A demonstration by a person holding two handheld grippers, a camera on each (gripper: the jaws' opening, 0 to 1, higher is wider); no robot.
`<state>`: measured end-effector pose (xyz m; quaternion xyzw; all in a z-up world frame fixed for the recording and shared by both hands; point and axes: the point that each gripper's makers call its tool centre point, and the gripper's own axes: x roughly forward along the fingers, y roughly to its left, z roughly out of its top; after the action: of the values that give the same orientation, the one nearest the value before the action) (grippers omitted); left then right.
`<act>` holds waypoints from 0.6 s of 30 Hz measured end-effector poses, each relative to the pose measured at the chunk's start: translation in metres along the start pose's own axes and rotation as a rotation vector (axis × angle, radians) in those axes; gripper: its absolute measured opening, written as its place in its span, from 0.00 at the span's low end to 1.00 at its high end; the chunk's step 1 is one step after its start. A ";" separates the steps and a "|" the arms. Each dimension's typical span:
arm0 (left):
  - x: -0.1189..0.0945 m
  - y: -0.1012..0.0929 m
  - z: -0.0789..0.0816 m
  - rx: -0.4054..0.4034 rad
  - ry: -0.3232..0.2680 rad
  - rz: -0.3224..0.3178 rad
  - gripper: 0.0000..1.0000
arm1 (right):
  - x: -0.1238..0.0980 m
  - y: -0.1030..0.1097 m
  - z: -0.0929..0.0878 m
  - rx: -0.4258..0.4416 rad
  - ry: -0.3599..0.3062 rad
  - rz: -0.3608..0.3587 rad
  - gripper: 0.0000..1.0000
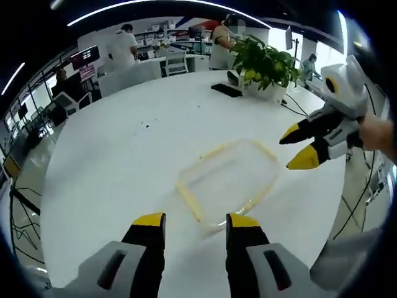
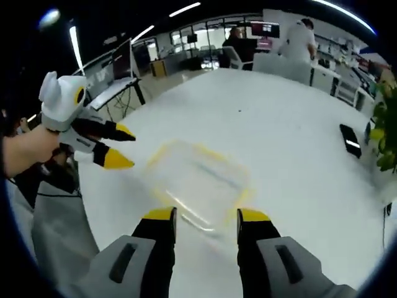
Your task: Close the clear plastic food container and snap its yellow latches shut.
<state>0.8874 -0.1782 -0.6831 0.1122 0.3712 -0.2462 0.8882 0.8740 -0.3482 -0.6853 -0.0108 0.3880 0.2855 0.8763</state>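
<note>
Container (image 1: 228, 181): clear plastic with yellow edging, lying flat on the white table (image 1: 124, 143), a little right of centre in the left gripper view, just above the gap between that view's two jaws. Motion blur smears it, so I cannot tell whether the lid is on or the latches are snapped.

At lower centre of that view the left gripper (image 1: 195, 220) has its black, yellow-tipped jaws spread apart with nothing between them, their tips just short of the container's near edge. At upper centre a dark flat object (image 1: 226, 90) lies on the table beside a potted plant (image 1: 265, 62). At the right edge the right gripper (image 1: 299, 146) comes in, held by a hand (image 1: 378, 133); its jaws are parted and empty, near the container's right corner but not touching it.

In the right gripper view the left gripper (image 2: 121, 146) sits at the left edge, jaws apart. The container (image 2: 197, 180) lies at centre, and the right gripper (image 2: 206, 215) at lower centre is open and empty, near its edge.
</note>
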 end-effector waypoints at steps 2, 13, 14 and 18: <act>0.002 -0.002 -0.001 -0.041 -0.010 -0.011 0.32 | 0.001 -0.004 -0.002 0.037 -0.019 -0.015 0.36; 0.013 -0.004 -0.005 -0.155 -0.071 -0.003 0.33 | 0.009 -0.016 -0.012 0.174 -0.103 -0.076 0.36; 0.015 -0.006 -0.005 -0.160 -0.076 -0.005 0.33 | 0.009 -0.017 -0.013 0.192 -0.111 -0.083 0.36; 0.020 -0.013 -0.008 -0.194 -0.087 -0.014 0.33 | 0.011 -0.024 -0.017 0.221 -0.122 -0.104 0.36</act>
<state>0.8880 -0.1934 -0.7032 0.0122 0.3551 -0.2200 0.9085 0.8807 -0.3664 -0.7098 0.0828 0.3621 0.1952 0.9077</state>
